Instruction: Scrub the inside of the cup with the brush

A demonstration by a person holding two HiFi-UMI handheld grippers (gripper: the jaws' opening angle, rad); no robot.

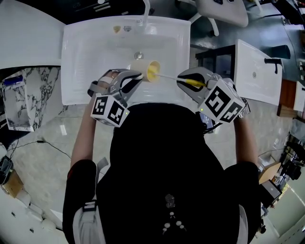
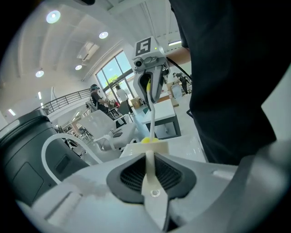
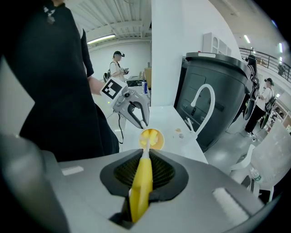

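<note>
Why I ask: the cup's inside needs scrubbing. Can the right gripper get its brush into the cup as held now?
Probably yes. The left gripper holds the cup tipped, its open mouth facing the right gripper, and the head of the brush sits in that mouth; nothing stands between.

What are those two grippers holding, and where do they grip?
Left gripper pinches the cup by its rim; right gripper clamps the brush by its yellow handle.

A white sink (image 1: 81,57) with a faucet (image 1: 144,12) stands beside a marble-patterned slab (image 1: 33,86).
</note>
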